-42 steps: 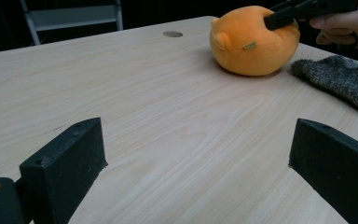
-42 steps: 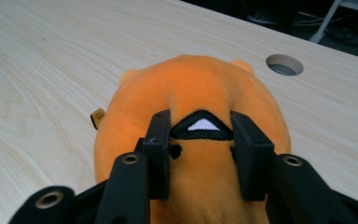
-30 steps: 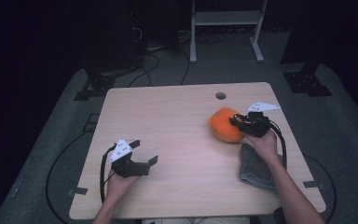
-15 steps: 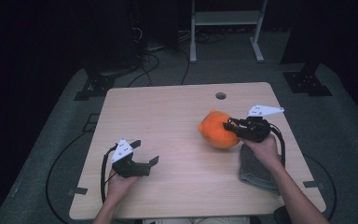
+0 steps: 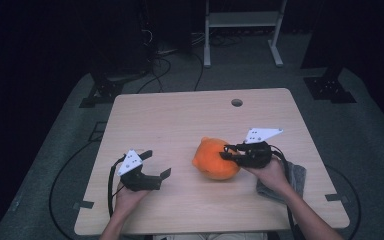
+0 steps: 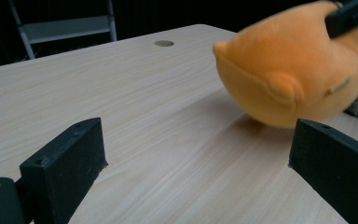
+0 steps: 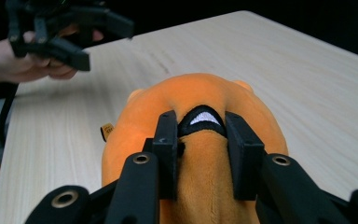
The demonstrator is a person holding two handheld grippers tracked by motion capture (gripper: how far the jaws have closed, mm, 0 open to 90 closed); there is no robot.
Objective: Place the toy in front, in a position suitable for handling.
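Orange plush toy (image 7: 200, 154) pinched in right tongs (image 7: 200, 140)

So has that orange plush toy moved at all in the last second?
Yes. The orange plush toy, pinched by the right gripper, has slid left across the table, away from the grey cloth and out from under the round hole.

**Orange plush toy near the middle of the table**

The orange plush toy (image 5: 215, 159) is round and soft, with a small ear-like bump and a little tan tag on its side (seen in the left gripper view). A black and white stitched patch (image 7: 201, 119) sits on its top. It is pinched on a fold of its fabric and tilts, its underside close to the wooden table (image 5: 180, 120).
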